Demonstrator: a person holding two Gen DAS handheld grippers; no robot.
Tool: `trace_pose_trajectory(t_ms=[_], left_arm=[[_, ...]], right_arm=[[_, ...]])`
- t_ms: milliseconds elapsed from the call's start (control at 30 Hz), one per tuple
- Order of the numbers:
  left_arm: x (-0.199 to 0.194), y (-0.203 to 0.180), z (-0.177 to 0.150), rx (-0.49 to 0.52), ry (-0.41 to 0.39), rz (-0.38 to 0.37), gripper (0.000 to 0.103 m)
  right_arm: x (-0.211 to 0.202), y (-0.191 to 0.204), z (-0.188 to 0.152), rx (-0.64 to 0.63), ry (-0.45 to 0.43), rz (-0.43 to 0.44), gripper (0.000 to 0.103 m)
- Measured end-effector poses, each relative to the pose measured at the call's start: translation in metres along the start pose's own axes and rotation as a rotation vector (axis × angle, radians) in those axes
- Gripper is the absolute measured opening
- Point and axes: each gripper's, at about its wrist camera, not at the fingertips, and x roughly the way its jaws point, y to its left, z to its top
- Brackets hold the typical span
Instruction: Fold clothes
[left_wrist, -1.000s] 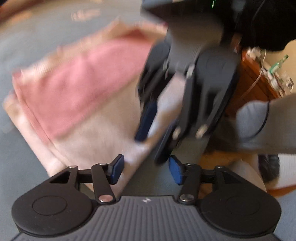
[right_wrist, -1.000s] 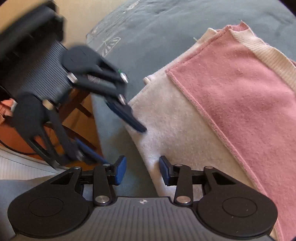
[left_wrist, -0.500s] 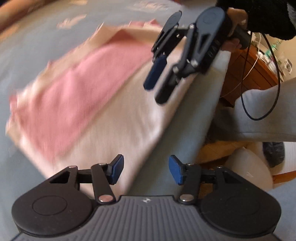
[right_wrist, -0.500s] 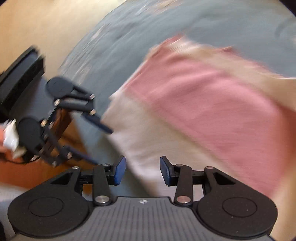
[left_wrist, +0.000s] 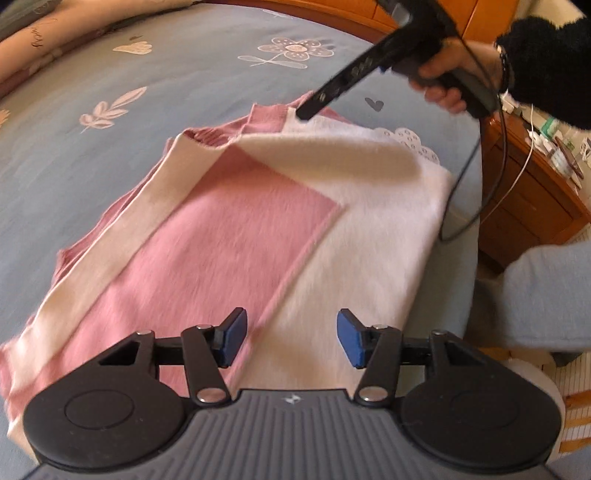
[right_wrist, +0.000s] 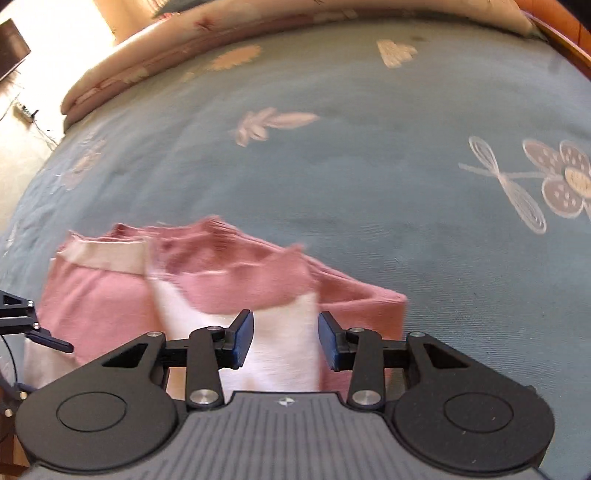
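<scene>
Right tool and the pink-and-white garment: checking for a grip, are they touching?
Cannot tell. In the left wrist view the right tool tip overlaps the garment far edge; its own view shows open fingers, contact unclear.

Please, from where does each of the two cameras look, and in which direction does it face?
Left wrist: sits on the left hand-held gripper, open, low at the near end of the pink and white garment, facing along it over the bed; the right hand shows.
Right wrist: sits on the right hand-held gripper, open above the garment's far end, facing across the blue bedspread.
Both share garment and bedspread.
</scene>
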Motion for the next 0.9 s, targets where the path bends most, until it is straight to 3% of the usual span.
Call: trace_pose_trajectory(t_ms=[133, 167, 233, 333, 467, 700, 800, 900], left_arm=[[0.021, -0.001, 0.021, 0.017, 0.028, 0.011, 0.057], [0.023, -0.002, 0.023, 0.023, 0.036, 0.010, 0.060], [0.027, -0.002, 0.028, 0.032, 0.049, 0.002, 0.064], [0.027, -0.002, 0.034, 0.034, 0.062, -0.004, 0.065], [0.028, -0.001, 0.041, 0.031, 0.062, 0.001, 0.066], [0.037, 0.000, 0.040, 0.015, 0.077, 0.016, 0.073], [0.031, -0.003, 0.038, 0.021, 0.074, 0.034, 0.072], [0.026, -0.011, 0.032, 0.031, 0.068, 0.026, 0.072]], right_arm=[[0.013, -0.005, -0.005, -0.010, 0.023, 0.010, 0.041], [0.013, -0.003, -0.007, -0.013, 0.020, 0.017, 0.024], [0.010, -0.002, -0.009, 0.010, 0.007, 0.021, 0.008], [0.000, -0.002, -0.009, 0.047, -0.024, 0.024, 0.008], [-0.025, -0.009, -0.003, 0.078, -0.090, -0.043, 0.007], [-0.004, -0.031, -0.012, 0.098, -0.036, -0.092, 0.010], [-0.015, -0.030, -0.012, 0.129, -0.046, -0.102, 0.023], [-0.041, -0.019, -0.019, 0.078, -0.063, -0.108, 0.025]])
